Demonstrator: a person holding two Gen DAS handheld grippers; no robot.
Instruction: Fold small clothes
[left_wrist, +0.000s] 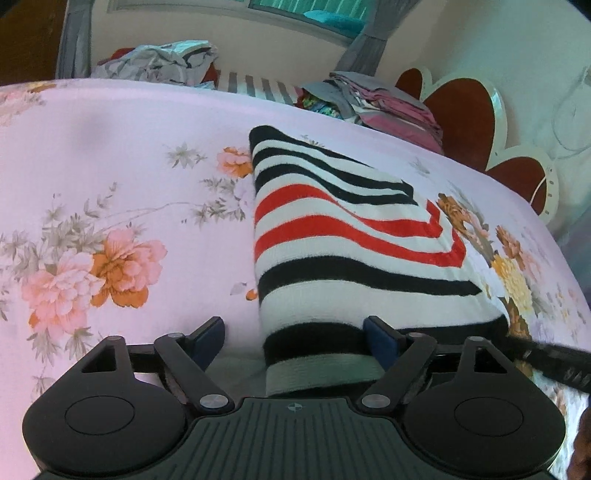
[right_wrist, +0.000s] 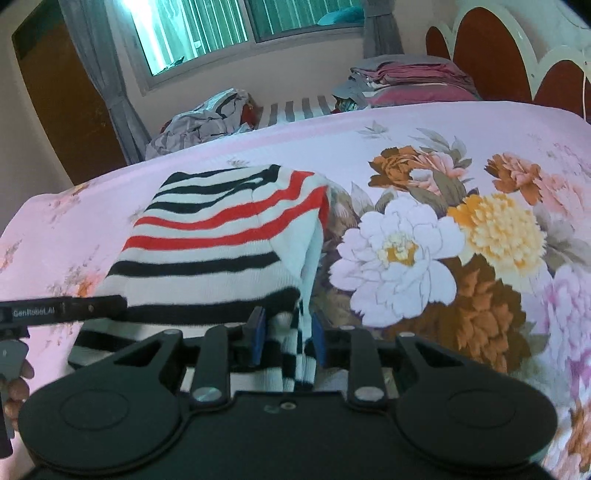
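Striped sweater (left_wrist: 351, 236) lies on floral bedsheet (left_wrist: 122, 155), white with black and red bands, partly folded, near hem lifted toward both cameras. Left gripper (left_wrist: 295, 334) jaws spread wide; hem sits between them, only right pad touching cloth. Right gripper (right_wrist: 286, 338) pinches bunched hem corner. Folded clothes pile (right_wrist: 406, 79) at far bed edge near headboard (right_wrist: 491, 55).
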